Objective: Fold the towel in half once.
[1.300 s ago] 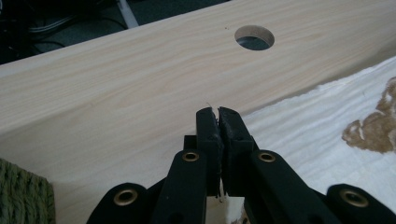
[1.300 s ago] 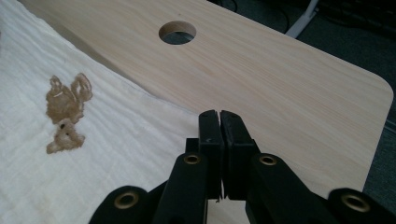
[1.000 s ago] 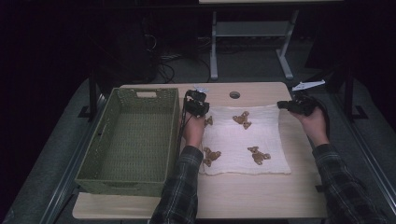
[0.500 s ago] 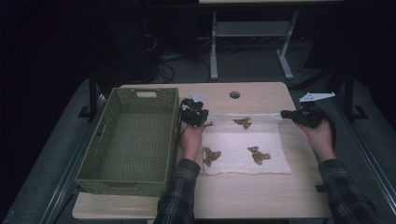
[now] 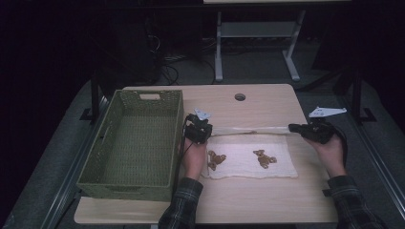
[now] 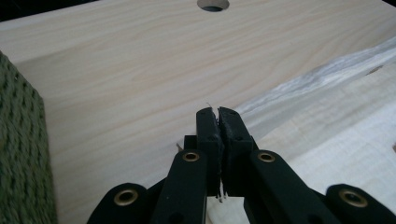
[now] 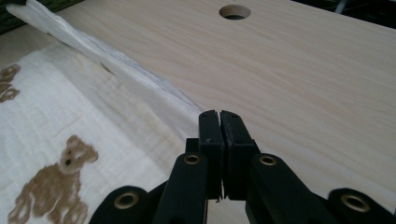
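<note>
A white cloth (image 5: 239, 164) printed with brown teddy bears (image 5: 264, 159) lies on the light wooden table (image 5: 267, 102). Its far edge (image 5: 248, 130) is lifted and stretched taut between my two grippers. My left gripper (image 5: 204, 130) is shut on the left corner, beside the basket. In the left gripper view the jaws (image 6: 218, 114) are pressed together with frayed cloth threads at their tips, and the cloth (image 6: 327, 121) runs off to the right. My right gripper (image 5: 292, 128) is shut on the right corner. In the right gripper view the raised cloth edge (image 7: 140, 84) leads into the closed jaws (image 7: 219, 116).
A green woven basket (image 5: 125, 179) stands empty at the left of the table, close to my left gripper, and its wall (image 6: 18, 154) shows in the left gripper view. A round cable hole (image 5: 239, 97) sits in the tabletop farther back. Bare wood lies beyond the cloth.
Both grippers have come toward the person and slightly down, drawing the cloth's far edge over its near part. The two far bear prints are now covered. Both jaws stay shut.
</note>
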